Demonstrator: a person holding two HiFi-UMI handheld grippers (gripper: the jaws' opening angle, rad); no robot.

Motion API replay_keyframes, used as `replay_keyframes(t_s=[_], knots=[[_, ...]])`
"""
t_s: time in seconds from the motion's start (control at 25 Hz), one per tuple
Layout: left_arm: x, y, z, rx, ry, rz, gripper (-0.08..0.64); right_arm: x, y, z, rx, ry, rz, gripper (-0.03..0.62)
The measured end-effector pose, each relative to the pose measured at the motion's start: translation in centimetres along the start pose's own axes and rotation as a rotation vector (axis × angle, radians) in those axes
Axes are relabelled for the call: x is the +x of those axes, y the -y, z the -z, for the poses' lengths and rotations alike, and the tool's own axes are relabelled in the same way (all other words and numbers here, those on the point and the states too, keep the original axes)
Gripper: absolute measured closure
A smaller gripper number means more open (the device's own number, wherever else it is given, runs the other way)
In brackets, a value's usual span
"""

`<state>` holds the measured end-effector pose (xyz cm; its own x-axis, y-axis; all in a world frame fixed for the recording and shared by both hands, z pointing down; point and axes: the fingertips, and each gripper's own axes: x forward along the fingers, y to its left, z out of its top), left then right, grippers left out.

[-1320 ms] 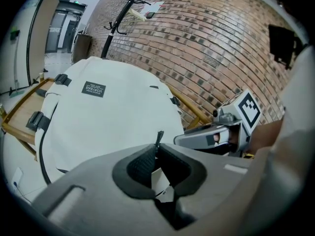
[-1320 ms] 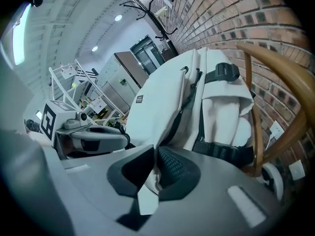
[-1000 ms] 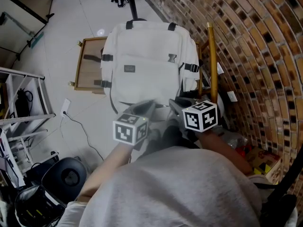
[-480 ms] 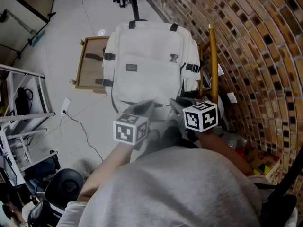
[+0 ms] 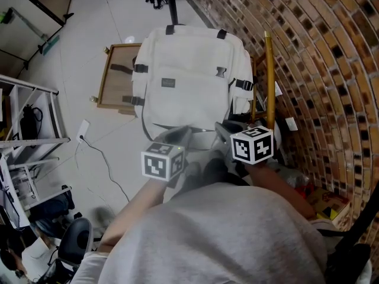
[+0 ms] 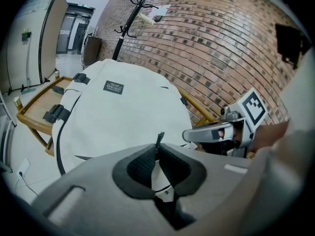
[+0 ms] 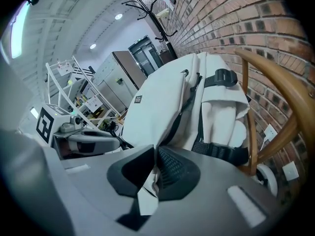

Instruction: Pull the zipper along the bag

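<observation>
A white backpack (image 5: 189, 81) lies flat on a wooden frame, its near end toward me. My left gripper (image 5: 182, 135) is at that near edge. In the left gripper view it (image 6: 158, 144) is shut on a dark zipper pull (image 6: 160, 137) that sticks up between the pads, with white fabric behind it. My right gripper (image 5: 222, 131) is just to its right, close beside it. In the right gripper view it (image 7: 156, 149) is shut on a fold of the bag's white fabric (image 7: 149, 183). The backpack (image 7: 162, 100) stretches away beyond both jaws.
The wooden frame (image 5: 113, 78) juts out left of the bag. A yellow-brown wooden rail (image 5: 269, 76) runs along the brick wall (image 5: 320, 52) at right. A metal shelf rack (image 5: 29, 135), a floor cable (image 5: 100, 158) and a black chair (image 5: 74, 250) stand at left.
Both grippers keep their hold at the bag's near edge. The head view has shifted a little, and the black chair at lower left has moved down and left.
</observation>
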<state>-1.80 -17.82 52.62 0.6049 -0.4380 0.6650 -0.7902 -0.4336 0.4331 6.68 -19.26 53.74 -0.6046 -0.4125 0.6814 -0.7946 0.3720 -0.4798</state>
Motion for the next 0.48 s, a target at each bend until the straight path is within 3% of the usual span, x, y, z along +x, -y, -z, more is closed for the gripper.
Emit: replay_keyframes(t_s=[0.2, 0.48], knots=[[-0.8, -1.6, -0.2, -0.003, 0.015, -0.048, 0.534, 0.0, 0.4, 0.1, 0.008, -0.005, 0.015, 0.574], [-1.4, -2.0, 0.0, -0.025, 0.023, -0.058, 0.534, 0.0, 0.4, 0.0, -0.001, -0.012, 0.017, 0.574]])
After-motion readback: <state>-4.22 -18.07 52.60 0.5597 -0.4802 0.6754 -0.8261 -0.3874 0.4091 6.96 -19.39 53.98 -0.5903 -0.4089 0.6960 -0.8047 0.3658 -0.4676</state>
